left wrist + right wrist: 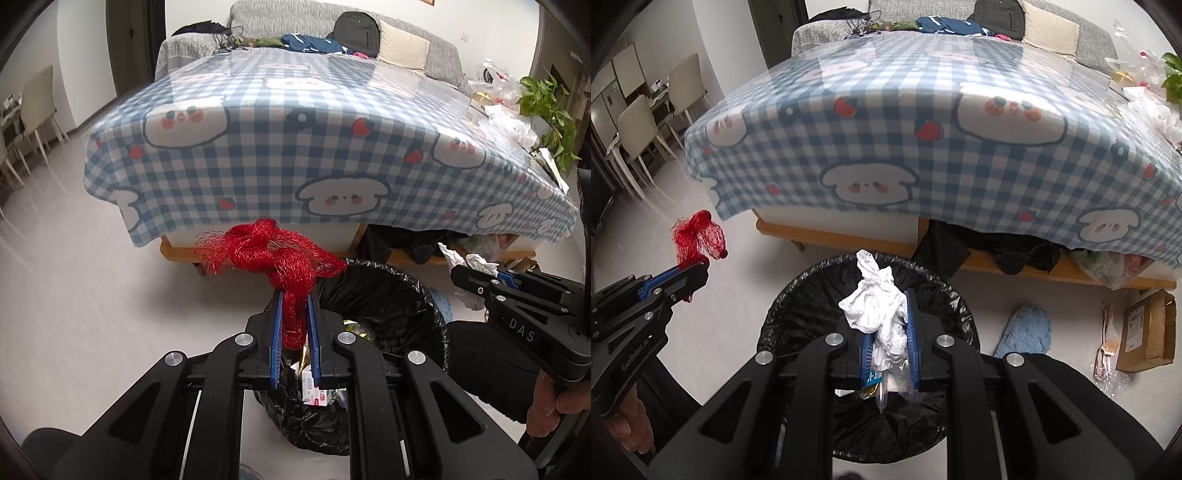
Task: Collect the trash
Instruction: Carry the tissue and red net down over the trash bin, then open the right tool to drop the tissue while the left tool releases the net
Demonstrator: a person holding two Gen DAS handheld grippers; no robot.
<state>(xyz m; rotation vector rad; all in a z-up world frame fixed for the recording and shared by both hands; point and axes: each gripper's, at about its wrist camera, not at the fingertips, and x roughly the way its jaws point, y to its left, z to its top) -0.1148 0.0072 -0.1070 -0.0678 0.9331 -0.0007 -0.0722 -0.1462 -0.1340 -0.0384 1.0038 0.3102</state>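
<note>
My left gripper (294,295) is shut on a knotted red mesh net bag (273,251), which hangs just left of the bin's rim. The bin (388,291) is lined with a black bag and holds wrappers. My right gripper (888,295) is shut on a crumpled white tissue wad (879,302) with a clear plastic scrap, directly over the open bin (798,306). In the right wrist view the left gripper (698,267) and red mesh net bag (698,236) are at the left. The right gripper (461,275) with its tissue (476,262) is at the right in the left wrist view.
A low table under a blue checked cloth (258,155) stands just behind the bin, with clutter on its right end (498,99). A blue slipper (1027,328) and a cardboard box (1148,328) lie on the floor at the right. Dining chairs (642,125) stand far left, a sofa (332,22) behind.
</note>
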